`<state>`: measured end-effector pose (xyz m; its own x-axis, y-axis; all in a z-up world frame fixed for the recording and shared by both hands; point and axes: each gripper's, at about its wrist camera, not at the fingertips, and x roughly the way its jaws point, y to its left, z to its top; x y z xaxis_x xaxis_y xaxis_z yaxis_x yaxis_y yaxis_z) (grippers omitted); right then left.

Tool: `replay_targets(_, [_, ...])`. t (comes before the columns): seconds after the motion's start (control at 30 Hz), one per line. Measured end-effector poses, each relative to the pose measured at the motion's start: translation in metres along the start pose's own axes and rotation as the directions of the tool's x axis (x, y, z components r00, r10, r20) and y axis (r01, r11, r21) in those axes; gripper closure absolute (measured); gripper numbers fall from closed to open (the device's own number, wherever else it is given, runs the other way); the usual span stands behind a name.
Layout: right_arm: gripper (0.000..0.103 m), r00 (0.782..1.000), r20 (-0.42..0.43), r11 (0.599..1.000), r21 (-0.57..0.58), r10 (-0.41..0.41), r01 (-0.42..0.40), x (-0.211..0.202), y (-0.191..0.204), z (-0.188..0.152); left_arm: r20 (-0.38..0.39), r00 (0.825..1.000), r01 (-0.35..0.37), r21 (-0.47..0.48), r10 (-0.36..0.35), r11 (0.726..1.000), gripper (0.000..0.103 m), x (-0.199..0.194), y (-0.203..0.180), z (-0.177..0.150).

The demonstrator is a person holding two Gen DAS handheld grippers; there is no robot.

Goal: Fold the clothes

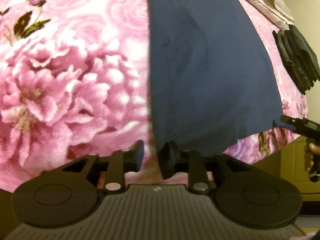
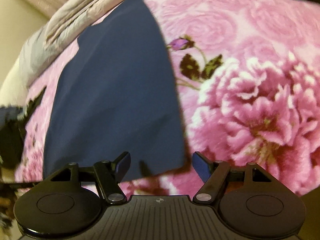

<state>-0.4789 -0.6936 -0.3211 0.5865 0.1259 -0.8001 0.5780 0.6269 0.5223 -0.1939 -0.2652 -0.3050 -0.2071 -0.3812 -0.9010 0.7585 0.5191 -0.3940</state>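
Observation:
A navy blue garment (image 1: 210, 70) lies flat on a pink floral blanket (image 1: 70, 80). My left gripper (image 1: 154, 154) hovers at its near left corner. A narrow gap of blanket shows between the jaws, and the corner drapes over the right finger (image 1: 170, 156) without being pinched. In the right wrist view the same garment (image 2: 116, 100) fills the left half. My right gripper (image 2: 163, 166) stands wide open over its near right corner, whose cloth lies loose between the blue pads (image 2: 201, 166). That gripper and the hand holding it also show at the edge of the left wrist view (image 1: 296, 123).
A stack of dark folded clothes (image 1: 296, 56) sits on the blanket beyond the garment's far side. A crumpled pale grey-lilac sheet (image 2: 80, 14) lies along the bed's far edge by a beige wall. Bare floral blanket (image 2: 250, 100) spreads beside the garment.

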Motion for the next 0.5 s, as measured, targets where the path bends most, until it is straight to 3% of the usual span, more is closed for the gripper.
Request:
replay_targets(0.07, [0.031,0.998,0.005,0.996,0.067,0.063,-0.063,0.004,-0.011,0.006,-0.013,1.0,0.005,0.017,-0.005,1.0,0.081,0.002,-0.003,0.004])
replay_targets(0.1, [0.035,0.995,0.009,0.989,0.115,0.098,-0.099,0.004,-0.017,0.01,-0.02,1.0,0.008,0.025,-0.007,1.0,0.103,0.004,-0.005,0.005])
replay_targets(0.13, [0.081,0.992,0.008,0.979,0.162,0.123,-0.123,0.005,-0.024,0.013,-0.026,1.0,0.01,0.033,-0.009,0.999,0.103,0.005,-0.007,0.007])
replay_targets(0.17, [0.098,0.992,-0.003,0.97,0.21,0.127,-0.124,0.004,-0.03,0.018,-0.033,0.999,0.013,0.041,-0.012,0.999,0.103,0.006,-0.008,0.009])
replay_targets(0.2, [0.1,0.992,-0.013,0.964,0.237,0.128,-0.121,0.001,-0.034,0.022,-0.034,0.999,0.018,0.059,-0.016,0.998,0.103,0.002,-0.01,0.01])
replay_targets(0.37, [0.101,0.994,-0.048,0.986,0.137,0.101,-0.094,-0.063,-0.006,0.026,-0.018,0.999,0.029,0.111,-0.027,0.993,0.103,-0.04,-0.01,0.002])
replay_targets(0.5, [0.1,0.989,-0.15,1.0,-0.003,-0.012,0.012,-0.071,0.027,-0.002,-0.042,0.999,0.004,0.065,-0.001,0.998,0.103,-0.042,0.005,-0.012])
